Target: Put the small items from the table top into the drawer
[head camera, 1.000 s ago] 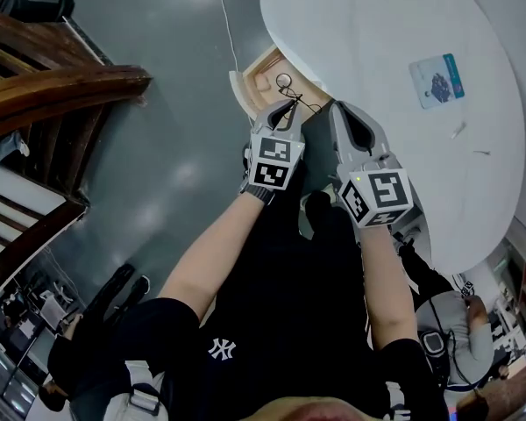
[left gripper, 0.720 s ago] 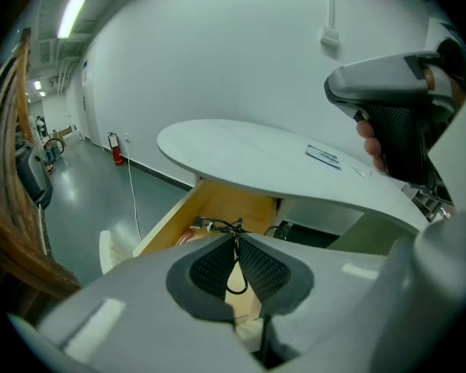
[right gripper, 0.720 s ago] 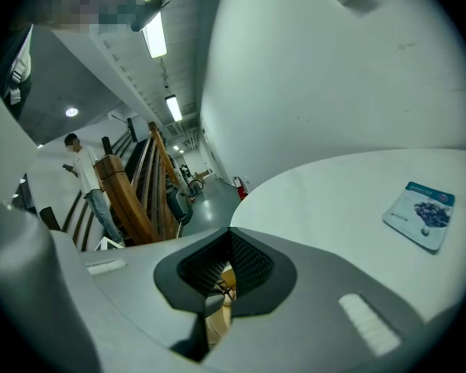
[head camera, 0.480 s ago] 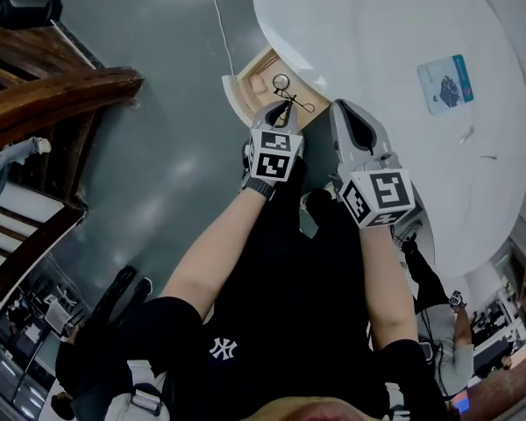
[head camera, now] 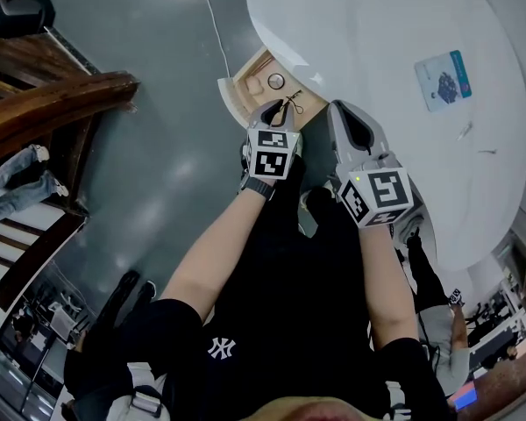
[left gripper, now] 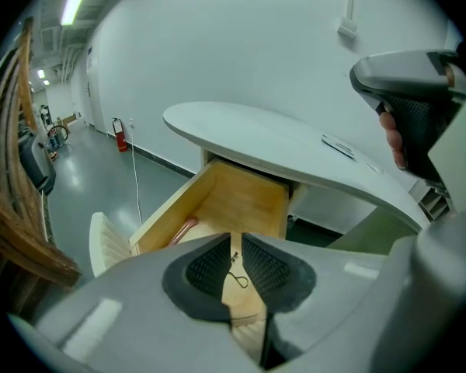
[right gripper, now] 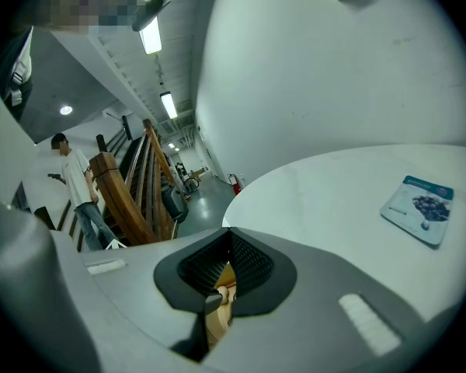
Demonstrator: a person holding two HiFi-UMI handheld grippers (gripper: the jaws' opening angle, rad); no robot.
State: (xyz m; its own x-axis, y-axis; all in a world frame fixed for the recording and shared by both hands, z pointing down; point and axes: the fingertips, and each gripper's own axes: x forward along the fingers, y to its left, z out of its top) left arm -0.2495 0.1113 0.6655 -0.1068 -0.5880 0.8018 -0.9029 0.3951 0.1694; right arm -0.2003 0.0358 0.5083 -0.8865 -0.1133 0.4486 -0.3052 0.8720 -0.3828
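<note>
The wooden drawer [head camera: 256,70] stands pulled out from under the round white table [head camera: 377,24]. A small round ring [head camera: 276,81] lies inside it. My left gripper [head camera: 285,110] hovers over the drawer's near end, its jaws closed to a narrow slit on a thin black wire clip [head camera: 295,105]. That wire clip [left gripper: 236,269] shows between the pads above the drawer floor [left gripper: 233,196]. A pinkish item [left gripper: 182,230] lies along the drawer's left side. My right gripper [head camera: 346,117] is shut and empty, beside the left one at the table's edge. A blue card [head camera: 440,79] and two small pale items [head camera: 460,130] lie on the table top.
Dark wooden stair rails [head camera: 44,103] stand to the left across grey floor [head camera: 158,174]. A white cable [head camera: 212,16] runs along the floor toward the drawer. The person's arms and black shirt fill the lower middle. In the right gripper view another person [right gripper: 78,185] stands by the stairs.
The left gripper with the wire clip has edged slightly further over the drawer. The right gripper has stayed about where it was.
</note>
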